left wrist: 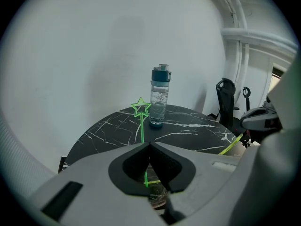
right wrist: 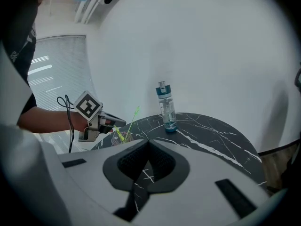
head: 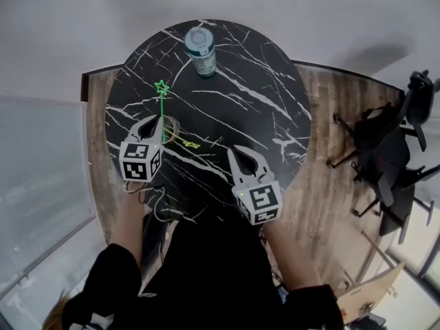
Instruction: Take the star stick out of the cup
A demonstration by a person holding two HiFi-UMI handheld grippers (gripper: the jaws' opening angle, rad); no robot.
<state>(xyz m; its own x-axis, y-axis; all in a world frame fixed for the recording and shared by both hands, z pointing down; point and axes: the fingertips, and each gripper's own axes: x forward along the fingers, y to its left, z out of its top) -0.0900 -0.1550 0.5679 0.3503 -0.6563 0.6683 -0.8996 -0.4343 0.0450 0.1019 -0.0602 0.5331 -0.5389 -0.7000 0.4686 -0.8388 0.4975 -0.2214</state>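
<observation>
Green star stick (head: 161,108) stands in clear cup (head: 177,125).

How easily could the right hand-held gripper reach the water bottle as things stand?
Probably easily: the right hand-held gripper is shut and empty, and only bare table lies between it and the water bottle. The cup and star stick stand to its left, off that path.

Count log.
- Tabletop (head: 268,95): 1, round, black marble.
- Water bottle (head: 201,50): 1.
- Clear cup (head: 173,126): 1.
- Sticks: 2 in all. That is 1 green star stick (head: 162,98) and 1 plain yellow-green stick (head: 187,143).
- My tools: 2, the left gripper (head: 159,119) and the right gripper (head: 245,160). Each has two fingers (left wrist: 127,171) and one marker cube.
- Black chairs (head: 385,150) beside the tabletop: they overlap, so I cannot count them.
</observation>
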